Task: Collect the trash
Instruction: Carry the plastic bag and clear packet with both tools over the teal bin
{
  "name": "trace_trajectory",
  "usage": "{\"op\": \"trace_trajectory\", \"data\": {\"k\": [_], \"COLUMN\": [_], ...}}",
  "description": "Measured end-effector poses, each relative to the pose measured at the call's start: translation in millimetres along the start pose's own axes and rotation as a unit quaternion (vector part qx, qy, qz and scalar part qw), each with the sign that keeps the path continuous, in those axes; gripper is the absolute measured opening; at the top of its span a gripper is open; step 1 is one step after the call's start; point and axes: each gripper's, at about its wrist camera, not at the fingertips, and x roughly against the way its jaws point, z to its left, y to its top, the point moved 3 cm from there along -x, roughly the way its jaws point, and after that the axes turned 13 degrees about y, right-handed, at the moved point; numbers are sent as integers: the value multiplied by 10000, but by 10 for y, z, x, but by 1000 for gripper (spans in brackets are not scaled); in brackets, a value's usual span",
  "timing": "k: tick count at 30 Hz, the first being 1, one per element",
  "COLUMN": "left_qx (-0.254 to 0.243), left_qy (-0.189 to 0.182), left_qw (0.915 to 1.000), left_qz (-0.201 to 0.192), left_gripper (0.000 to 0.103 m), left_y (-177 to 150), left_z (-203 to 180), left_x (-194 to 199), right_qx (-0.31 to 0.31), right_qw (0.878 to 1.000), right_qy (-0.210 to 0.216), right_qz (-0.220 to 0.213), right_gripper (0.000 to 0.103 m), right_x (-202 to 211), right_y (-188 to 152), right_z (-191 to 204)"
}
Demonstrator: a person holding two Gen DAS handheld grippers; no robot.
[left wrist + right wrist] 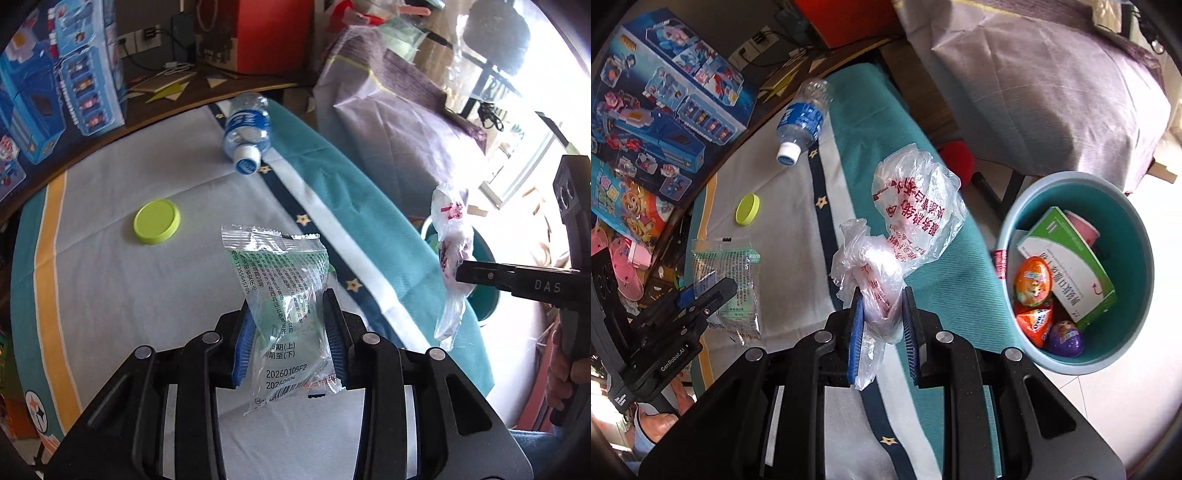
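Left tongs [291, 325] pinch a clear printed wrapper [284, 295] above the desk [110, 295]. Right tongs [882, 314] pinch a crumpled plastic bag [908, 218], just left of the teal bin [1137, 236] holding trash.

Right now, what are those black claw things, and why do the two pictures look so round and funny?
They are tongs that a person holds, one per hand. A tiny round-eyed camera on each looks along its fingers, bending the picture. The left tongs pinch a clear snack wrapper. The right tongs pinch a crumpled plastic bag. On the striped cloth lie a water bottle and a green lid. Beside it stands a blue bin already holding toy eggs and a box.
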Motion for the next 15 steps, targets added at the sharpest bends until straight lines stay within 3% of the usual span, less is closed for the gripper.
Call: {"op": "trace_trajectory", "data": {"k": [9, 15], "left_qx": [-829, -1312], "left_qy": [-533, -818], "left_qw": [9950, 9877], "left_qz": [-173, -222], "left_gripper": [36, 37], "left_y": [263, 363], "left_z": [-945, -1620], "left_x": [82, 64], "right_qx": [-560, -817], "right_qw": [9949, 9913], "right_qy": [-397, -437], "right_qz": [-734, -939], "right_gripper": [19, 20], "right_x": [843, 1105], "right_y": [38, -14], "right_z": [-840, -1207]}}
